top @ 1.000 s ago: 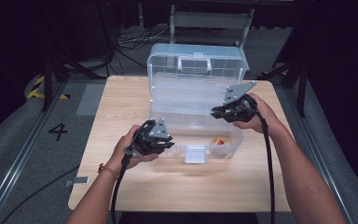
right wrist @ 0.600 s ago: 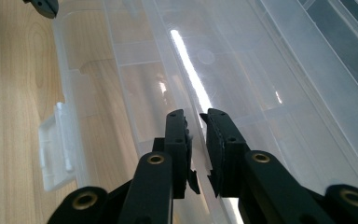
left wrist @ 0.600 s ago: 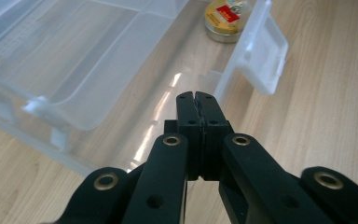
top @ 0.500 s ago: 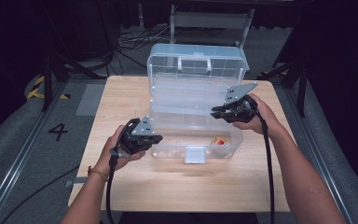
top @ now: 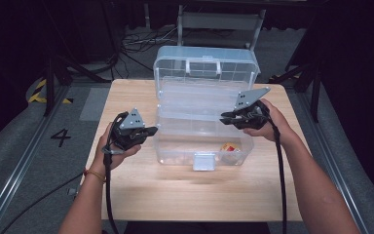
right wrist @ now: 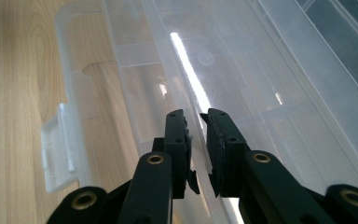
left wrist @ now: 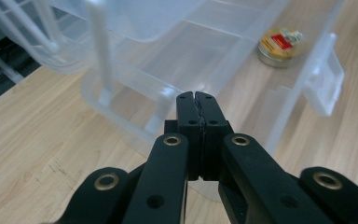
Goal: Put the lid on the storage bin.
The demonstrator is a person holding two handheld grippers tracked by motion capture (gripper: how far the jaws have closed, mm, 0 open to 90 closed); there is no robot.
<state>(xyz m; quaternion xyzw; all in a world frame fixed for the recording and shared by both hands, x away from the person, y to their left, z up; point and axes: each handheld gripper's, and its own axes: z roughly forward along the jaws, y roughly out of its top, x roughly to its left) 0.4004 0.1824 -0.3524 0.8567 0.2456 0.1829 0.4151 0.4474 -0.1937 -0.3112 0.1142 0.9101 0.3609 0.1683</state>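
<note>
The left claw [top: 148,130] has pulled away from the box [top: 202,146] — a second ago it sat right at the box's near-left wall, and now it hangs off that corner, over bare table [top: 185,195]. Its jaws have snapped together on the way: in the left gripper view the two black pads [left wrist: 198,114] meet flat, nothing between them. So whatever that hand was doing at the left side looks finished; it has let go and backed off.

The right claw [top: 226,118] hasn't budged. It sits at the right end of the upper tray [top: 199,105], about where it was before. In the right gripper view its jaws stand a narrow slit apart with a clear plastic edge [right wrist: 196,100] running into the gap — whether the pads truly pinch that edge I can't tell, though it reads as a light hold on the tray's wall.

The box itself stands open mid-table, lid [top: 207,66] tipped up at the back, front latch [top: 203,161] hanging loose. Down in the bottom compartment, near the front right, lies a small round tin [left wrist: 280,46] with a red and yellow label.

My read: the tray is now steadied by one hand only, and the tin below is the likely next target for the freed left claw.
</note>
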